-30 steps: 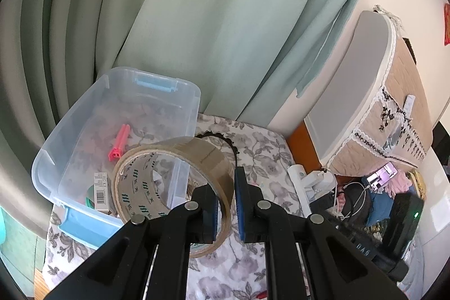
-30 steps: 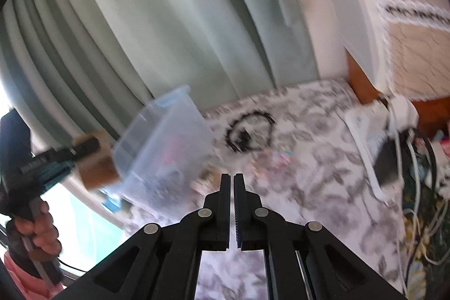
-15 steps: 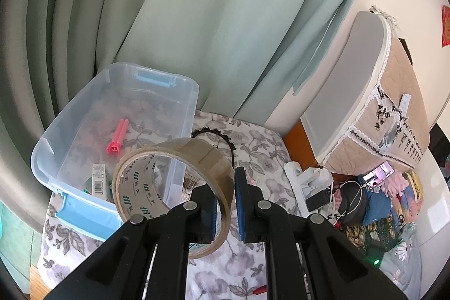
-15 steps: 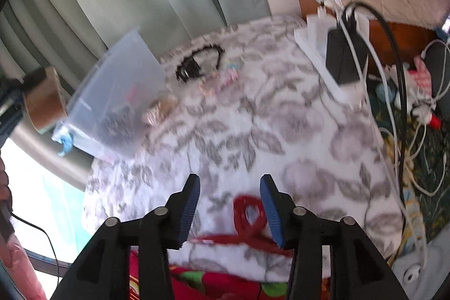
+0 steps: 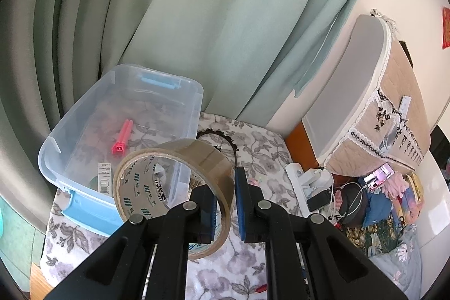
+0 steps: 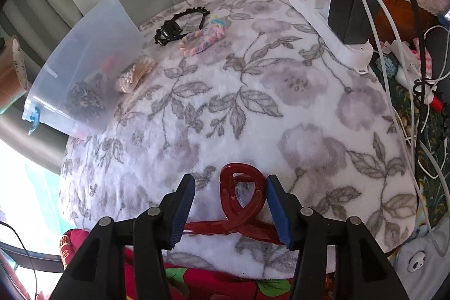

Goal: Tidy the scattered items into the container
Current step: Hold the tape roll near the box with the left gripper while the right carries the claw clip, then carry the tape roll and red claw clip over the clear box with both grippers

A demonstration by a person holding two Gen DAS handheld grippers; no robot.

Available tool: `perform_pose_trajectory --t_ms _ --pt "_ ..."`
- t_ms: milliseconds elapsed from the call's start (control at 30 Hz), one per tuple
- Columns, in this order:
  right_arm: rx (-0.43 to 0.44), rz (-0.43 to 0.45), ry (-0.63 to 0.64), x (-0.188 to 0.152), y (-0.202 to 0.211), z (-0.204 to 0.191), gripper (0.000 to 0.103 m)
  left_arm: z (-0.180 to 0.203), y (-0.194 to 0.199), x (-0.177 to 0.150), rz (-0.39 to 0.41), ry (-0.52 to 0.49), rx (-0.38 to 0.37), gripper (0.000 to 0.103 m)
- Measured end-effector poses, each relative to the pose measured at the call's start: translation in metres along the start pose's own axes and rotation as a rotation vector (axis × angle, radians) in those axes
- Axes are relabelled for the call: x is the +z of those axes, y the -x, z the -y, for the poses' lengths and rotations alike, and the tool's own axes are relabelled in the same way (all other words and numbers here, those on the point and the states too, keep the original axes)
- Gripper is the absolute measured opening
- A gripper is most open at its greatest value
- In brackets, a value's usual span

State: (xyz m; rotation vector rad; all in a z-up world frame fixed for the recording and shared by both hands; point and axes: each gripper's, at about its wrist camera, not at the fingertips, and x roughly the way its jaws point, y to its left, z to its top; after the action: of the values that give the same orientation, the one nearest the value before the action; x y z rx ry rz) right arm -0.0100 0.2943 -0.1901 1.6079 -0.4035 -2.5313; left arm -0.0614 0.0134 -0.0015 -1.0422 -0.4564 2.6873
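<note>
My left gripper (image 5: 225, 204) is shut on the wall of a brown tape roll (image 5: 180, 182) and holds it in the air, just in front of the clear plastic bin (image 5: 185, 114). The bin holds a pink clip (image 5: 122, 137) and other small items. My right gripper (image 6: 229, 207) is open, low over the floral cloth, with a dark red hair claw (image 6: 242, 196) between its fingers. A black headband (image 6: 182, 24), a pastel braided band (image 6: 205, 38) and a beige item (image 6: 135, 75) lie near the bin (image 6: 95, 58).
A white power strip (image 6: 332, 27) with a black charger (image 6: 350, 16) and cables lies at the right edge of the cloth. Green curtains hang behind the bin. Clutter and a covered appliance (image 5: 365, 103) stand to the right.
My right gripper has opened, swung down to the near edge of the cloth and now straddles the red hair claw. My left gripper has held the tape roll nearly still by the bin.
</note>
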Motion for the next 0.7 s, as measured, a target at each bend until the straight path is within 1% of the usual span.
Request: perform_pose_trajectory --t_ms 133,267,367,700 --pt "-0.018 -0.009 -0.003 -0.0004 -0.0046 0.0008 0.054 0.0002 -0.0012 -0.0007 -0.004 -0.001 0.000 0.011" --pt "-0.018 -0.009 0.001 -0.0007 -0.0051 0.0009 0.047 0.0006 -0.0016 -0.0009 -0.005 -0.003 0.001 0.011" --pt "-0.020 -0.010 0.001 -0.0006 -0.0061 0.0019 0.039 0.0005 -0.0019 -0.0013 -0.006 -0.003 0.000 0.011" --pt "-0.007 0.000 0.017 0.0013 -0.0035 -0.0027 0.037 0.0004 -0.0017 -0.0009 -0.006 -0.002 -0.001 0.011"
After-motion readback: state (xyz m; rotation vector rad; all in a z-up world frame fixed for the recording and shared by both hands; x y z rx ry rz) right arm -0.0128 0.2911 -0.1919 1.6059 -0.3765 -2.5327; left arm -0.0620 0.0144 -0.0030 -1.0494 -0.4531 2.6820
